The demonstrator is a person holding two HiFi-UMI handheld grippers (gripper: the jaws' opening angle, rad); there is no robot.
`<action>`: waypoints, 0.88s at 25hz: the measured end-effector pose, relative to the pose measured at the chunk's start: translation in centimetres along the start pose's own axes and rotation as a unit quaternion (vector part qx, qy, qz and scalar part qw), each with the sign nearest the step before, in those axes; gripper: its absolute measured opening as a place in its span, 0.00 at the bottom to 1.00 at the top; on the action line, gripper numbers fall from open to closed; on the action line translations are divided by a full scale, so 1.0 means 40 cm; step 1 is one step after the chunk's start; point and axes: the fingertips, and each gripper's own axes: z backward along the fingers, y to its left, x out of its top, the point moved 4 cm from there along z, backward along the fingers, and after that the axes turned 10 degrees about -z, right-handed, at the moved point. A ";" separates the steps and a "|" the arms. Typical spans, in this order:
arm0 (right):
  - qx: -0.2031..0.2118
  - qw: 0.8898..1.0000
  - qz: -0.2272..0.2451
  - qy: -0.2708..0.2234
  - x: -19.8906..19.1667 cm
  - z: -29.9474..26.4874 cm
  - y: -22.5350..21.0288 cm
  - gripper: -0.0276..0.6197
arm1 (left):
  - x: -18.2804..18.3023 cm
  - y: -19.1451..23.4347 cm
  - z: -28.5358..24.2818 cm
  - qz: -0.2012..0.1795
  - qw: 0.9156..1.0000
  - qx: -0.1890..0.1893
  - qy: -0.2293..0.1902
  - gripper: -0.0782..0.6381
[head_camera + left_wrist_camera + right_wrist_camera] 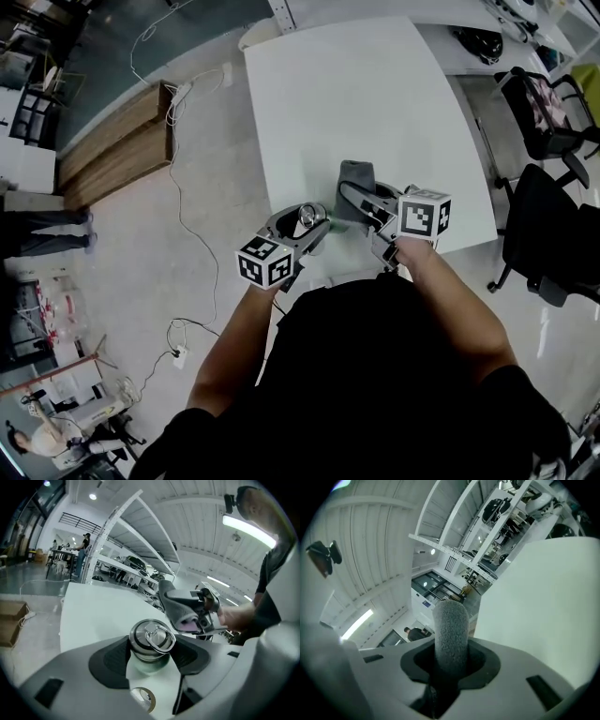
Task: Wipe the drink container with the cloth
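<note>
The left gripper has its jaws pinching a steel-lidded drink bottle. The right gripper clamps a folded grey cloth, held just right of the bottle.

I count two claws: the left claw and the right claw. There is one bottle, one cloth and one bench. Two chairs: a chair at two o'clock, a second chair at three o'clock.
</note>
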 end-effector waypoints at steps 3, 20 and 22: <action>0.052 0.998 -0.029 -0.025 0.007 -0.023 0.048 0.21 | 0.004 -0.017 -0.002 -0.031 0.999 0.001 0.009 0.49; -0.041 0.999 0.013 0.030 -0.093 -0.075 -0.068 0.21 | -0.011 -0.083 0.001 -0.126 0.991 0.017 0.035 0.49; -0.055 0.997 0.040 0.038 -0.097 -0.077 -0.073 0.21 | -0.016 -0.089 0.010 -0.140 0.989 0.016 0.040 0.49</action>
